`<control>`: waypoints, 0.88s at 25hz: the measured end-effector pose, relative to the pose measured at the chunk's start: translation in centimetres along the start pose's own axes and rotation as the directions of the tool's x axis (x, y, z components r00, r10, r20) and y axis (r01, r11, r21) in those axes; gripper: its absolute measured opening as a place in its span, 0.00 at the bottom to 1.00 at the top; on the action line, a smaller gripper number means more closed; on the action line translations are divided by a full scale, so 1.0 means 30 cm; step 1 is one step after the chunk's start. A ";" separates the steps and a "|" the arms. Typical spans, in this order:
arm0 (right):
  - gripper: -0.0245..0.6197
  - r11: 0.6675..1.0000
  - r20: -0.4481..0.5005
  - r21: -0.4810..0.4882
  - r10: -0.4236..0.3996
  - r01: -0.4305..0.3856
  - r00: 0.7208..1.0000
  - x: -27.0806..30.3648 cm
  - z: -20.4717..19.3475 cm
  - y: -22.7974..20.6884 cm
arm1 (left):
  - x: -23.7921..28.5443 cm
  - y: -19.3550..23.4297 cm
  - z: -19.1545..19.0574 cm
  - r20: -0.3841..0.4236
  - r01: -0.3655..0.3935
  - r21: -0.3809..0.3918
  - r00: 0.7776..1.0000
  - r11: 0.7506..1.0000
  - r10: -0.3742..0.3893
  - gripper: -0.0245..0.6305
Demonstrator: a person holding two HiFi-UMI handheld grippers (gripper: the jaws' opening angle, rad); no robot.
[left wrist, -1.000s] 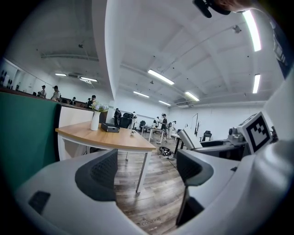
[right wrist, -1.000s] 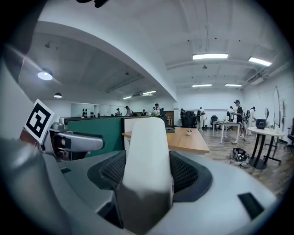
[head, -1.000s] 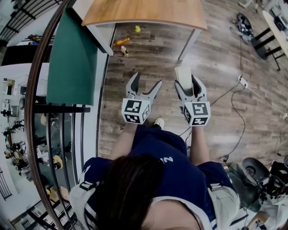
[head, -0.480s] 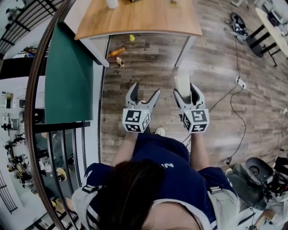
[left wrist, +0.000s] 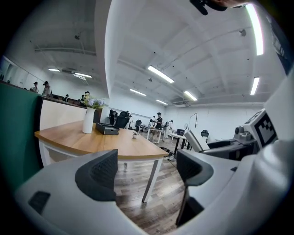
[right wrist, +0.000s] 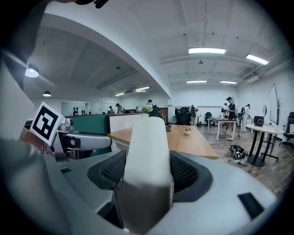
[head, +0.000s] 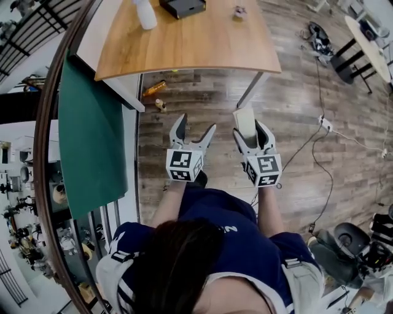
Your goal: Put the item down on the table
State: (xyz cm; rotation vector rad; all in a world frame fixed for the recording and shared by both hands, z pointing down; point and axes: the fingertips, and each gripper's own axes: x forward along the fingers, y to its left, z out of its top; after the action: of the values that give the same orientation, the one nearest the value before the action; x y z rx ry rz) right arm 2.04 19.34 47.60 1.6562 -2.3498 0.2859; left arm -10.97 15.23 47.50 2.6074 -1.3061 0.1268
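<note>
White block (right wrist: 148, 151) upright between pads of right gripper (head: 249, 130), jaws clamped on both its sides. Block held in air over wood floor (head: 295, 92), short of table (head: 184, 52), not touching it. Left gripper (head: 195, 126) just beside right one, jaws spread, nothing between them. On table's far end: white vase (head: 145, 13), black box (head: 182, 6), small object (head: 239, 11). Green panel (head: 92, 135) to left.

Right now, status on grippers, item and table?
Left gripper open, empty. Right gripper shut on white block. Wooden table ahead, block not yet over it.
</note>
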 end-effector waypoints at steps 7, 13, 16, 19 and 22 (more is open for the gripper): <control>0.52 0.998 0.003 0.030 -0.059 0.059 0.998 0.213 0.063 -0.004 | 0.142 0.199 0.072 -0.015 0.056 0.037 0.998 0.998 -0.056 0.62; 0.52 0.997 -0.008 0.025 -0.079 0.079 0.997 0.308 0.101 0.007 | 0.212 0.275 0.104 -0.022 0.096 0.043 0.995 0.994 -0.095 0.62; 0.52 0.995 -0.012 0.030 -0.093 0.094 0.996 0.329 0.111 0.002 | 0.231 0.291 0.106 -0.030 0.110 0.042 0.994 0.993 -0.109 0.62; 0.52 0.994 -0.012 0.038 -0.104 0.104 0.995 0.353 0.115 -0.011 | 0.253 0.311 0.103 -0.036 0.115 0.040 0.993 0.993 -0.113 0.62; 0.52 0.994 -0.017 0.060 -0.091 0.092 0.996 0.383 0.101 -0.022 | 0.274 0.322 0.093 -0.038 0.115 0.044 0.993 0.992 -0.114 0.62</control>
State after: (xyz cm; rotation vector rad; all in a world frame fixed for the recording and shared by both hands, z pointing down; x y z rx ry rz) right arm -1.30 7.95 48.34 1.7775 -2.2688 0.3527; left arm -13.83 2.56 47.76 2.6985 -1.1520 0.1861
